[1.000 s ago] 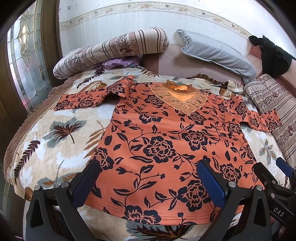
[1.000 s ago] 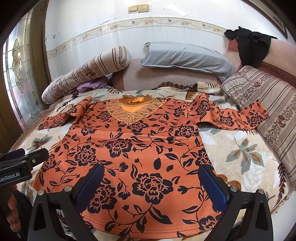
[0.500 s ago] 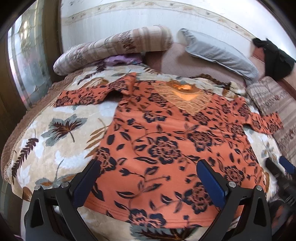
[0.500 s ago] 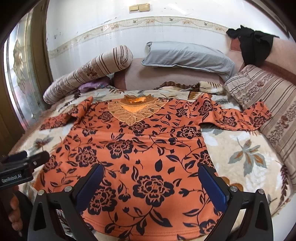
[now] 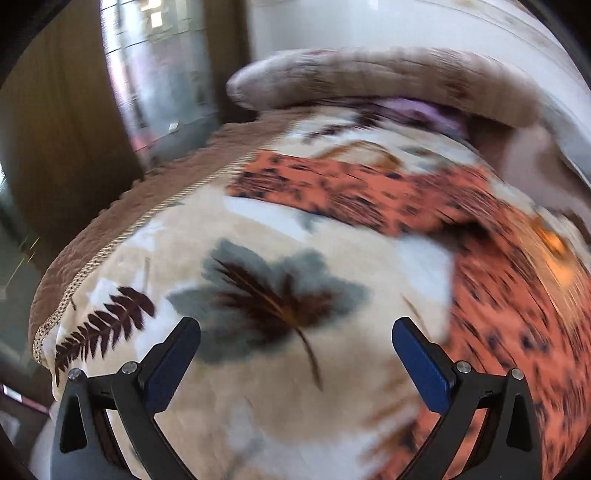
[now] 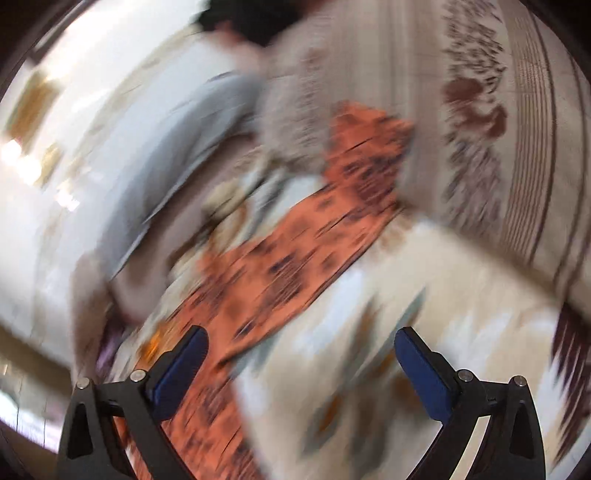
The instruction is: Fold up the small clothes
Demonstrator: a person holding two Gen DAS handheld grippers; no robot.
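Now left gripper [image 5: 295, 330] wide, empty, tilted down over blanket [image 5: 258, 406], right gripper [image 6: 300, 338] narrowing slightly, empty, near orange sleeve [image 6: 295, 254].

orange top [image 5: 509, 295] with dark floral print, cream blanket [image 5: 258, 406] with grey and dark brown leaf motifs and brown border, beige striped bolster [image 5: 369, 77], grey pillow [image 6: 177, 147], tan striped cushion [image 6: 517, 129], blue gripper pads [image 5: 170, 365]

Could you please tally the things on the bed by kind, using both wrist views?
Orange floral top: 1
Striped bolsters: 2
Grey pillow: 1
Purple cloth: 1
Black garment: 1
Total: 6
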